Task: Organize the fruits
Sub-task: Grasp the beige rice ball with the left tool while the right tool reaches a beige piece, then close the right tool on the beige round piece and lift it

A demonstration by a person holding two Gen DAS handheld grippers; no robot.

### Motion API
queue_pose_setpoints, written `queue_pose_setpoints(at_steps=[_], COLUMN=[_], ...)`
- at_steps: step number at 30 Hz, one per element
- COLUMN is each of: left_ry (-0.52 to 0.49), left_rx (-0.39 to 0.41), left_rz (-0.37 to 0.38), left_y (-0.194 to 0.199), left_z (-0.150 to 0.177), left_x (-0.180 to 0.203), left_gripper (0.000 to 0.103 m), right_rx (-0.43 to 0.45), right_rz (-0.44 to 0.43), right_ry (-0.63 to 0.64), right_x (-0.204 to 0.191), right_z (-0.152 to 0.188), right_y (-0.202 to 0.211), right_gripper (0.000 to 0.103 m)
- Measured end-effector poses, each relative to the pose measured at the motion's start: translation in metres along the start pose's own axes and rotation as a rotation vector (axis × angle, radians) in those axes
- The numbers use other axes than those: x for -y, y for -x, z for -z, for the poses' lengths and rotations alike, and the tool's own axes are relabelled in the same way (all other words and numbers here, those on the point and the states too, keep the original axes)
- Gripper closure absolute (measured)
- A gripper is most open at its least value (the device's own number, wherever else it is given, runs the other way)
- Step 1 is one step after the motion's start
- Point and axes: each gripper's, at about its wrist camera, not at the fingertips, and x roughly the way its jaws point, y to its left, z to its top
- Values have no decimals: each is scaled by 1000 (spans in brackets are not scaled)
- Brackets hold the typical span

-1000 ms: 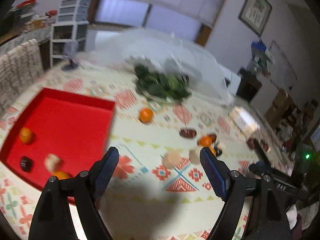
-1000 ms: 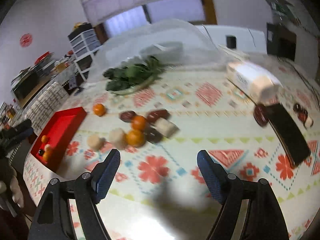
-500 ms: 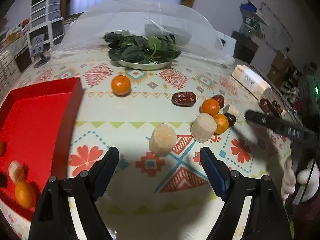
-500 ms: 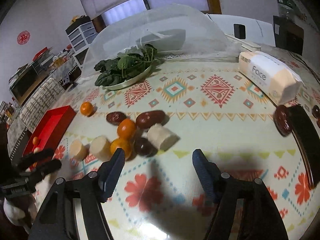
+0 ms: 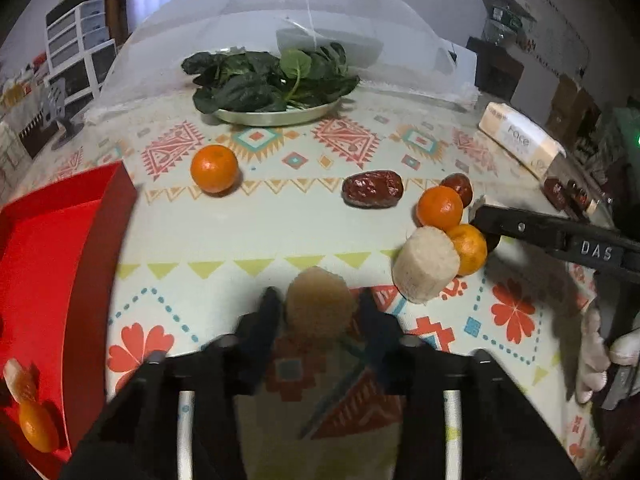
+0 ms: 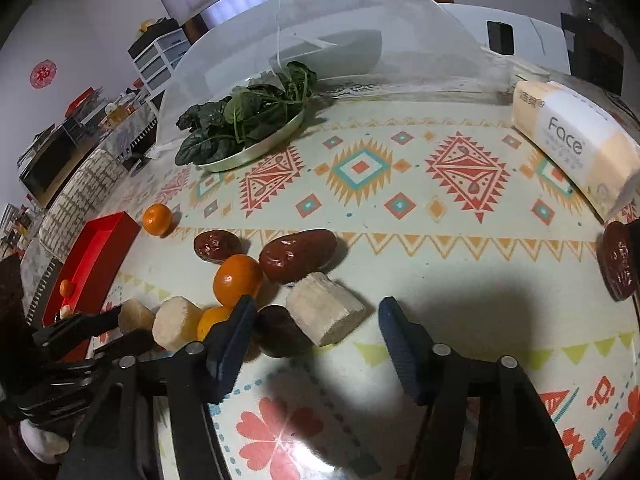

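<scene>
My left gripper [image 5: 318,312] is shut on a pale cut cane piece [image 5: 319,307] on the patterned table; it also shows in the right wrist view [image 6: 134,315]. A red tray [image 5: 52,280] at the left holds a tangerine [image 5: 37,426] and other pieces. A second cane piece [image 5: 425,264], tangerines [image 5: 440,207] [image 5: 214,168] and red dates [image 5: 372,189] lie loose. My right gripper [image 6: 314,330] is open around a third cane piece [image 6: 326,309] and a dark fruit [image 6: 278,330].
A metal plate of spinach [image 5: 272,80] stands at the back under a clear mesh cover [image 5: 280,20]. A tissue pack [image 6: 576,136] lies at the right. A black tray with dates [image 6: 618,260] is at the right edge.
My left gripper moved forward and closed on the nearest cane piece. My right gripper advanced toward the fruit cluster and now straddles a cane piece.
</scene>
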Motion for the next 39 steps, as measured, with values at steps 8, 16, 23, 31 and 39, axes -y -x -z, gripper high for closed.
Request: queue_pose_setpoints(at_steps=[8,16,23,31,39], left_ry=[48,111,169,303,404], left_rx=[46,149,197,222,231], left_rz=[15,24,5,-78,-138], left_y=[25,81,115,142,154], left_z=[2,12,28,43,56], left_x=[-8,-31,-58,-127,-188], left_gripper=[70,70,70,70,70], right_rx=[26,59,50,43,85], right_rz=[50,37,102,113,84], right_ry=[11,1,-27,-77,-67], right_x=[-8,-17,-6,0,-16], right_z=[1,5,6,6,6], right_y=[17,48,34,17,45], right_gripper=[71,86,31,69,70])
